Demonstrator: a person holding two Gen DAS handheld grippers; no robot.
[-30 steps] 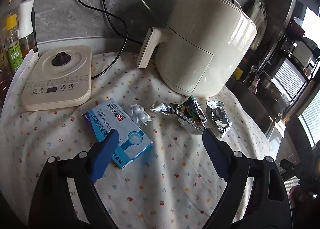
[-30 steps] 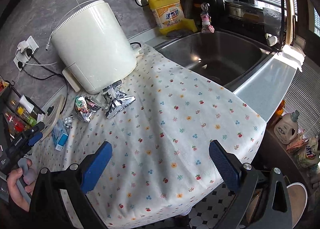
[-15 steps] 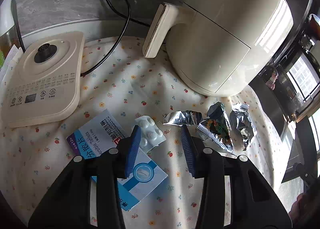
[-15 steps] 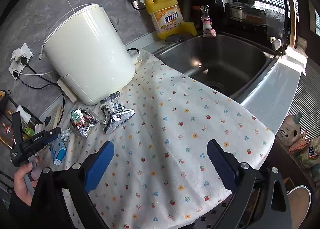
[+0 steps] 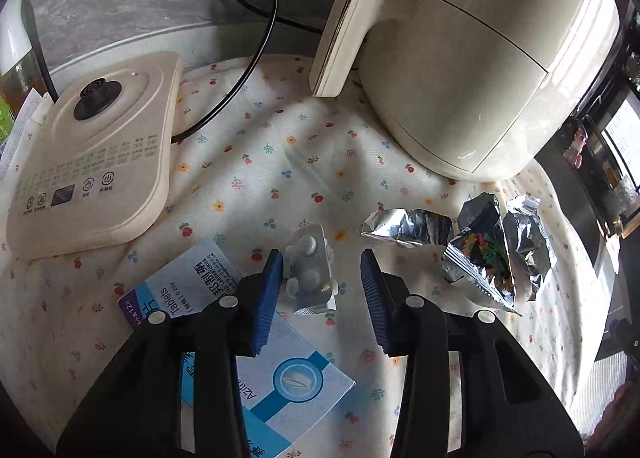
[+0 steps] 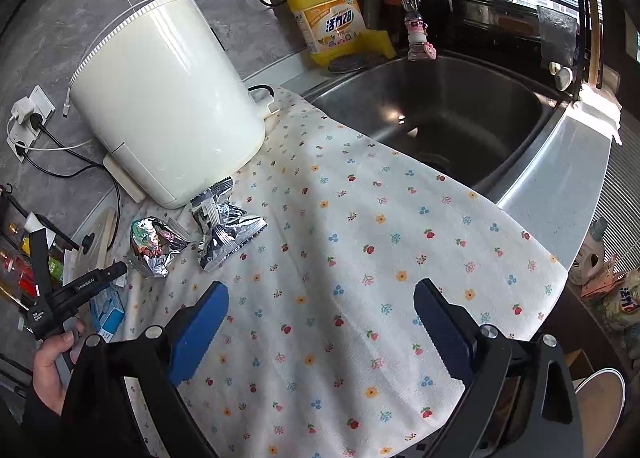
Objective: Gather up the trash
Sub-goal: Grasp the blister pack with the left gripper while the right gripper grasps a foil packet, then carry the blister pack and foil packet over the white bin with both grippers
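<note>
We are tilting our left gripper [image 5: 322, 282] steeply down over the floral cloth [image 5: 280, 162], its jaws closing around a blister pack [image 5: 310, 276] that leans on the left pad. Foil wrappers [image 5: 488, 246] are lying at three o'clock. Our right gripper [image 6: 320, 322] is hovering wide open, empty.

Home kitchen: sink [image 6: 460, 126], dish soap [image 6: 328, 18], air fryer [image 6: 168, 98]

The left claw [image 5: 322, 278] tilts downward with jaws closing, while the right claw [image 6: 320, 322] hangs wide open.
</note>
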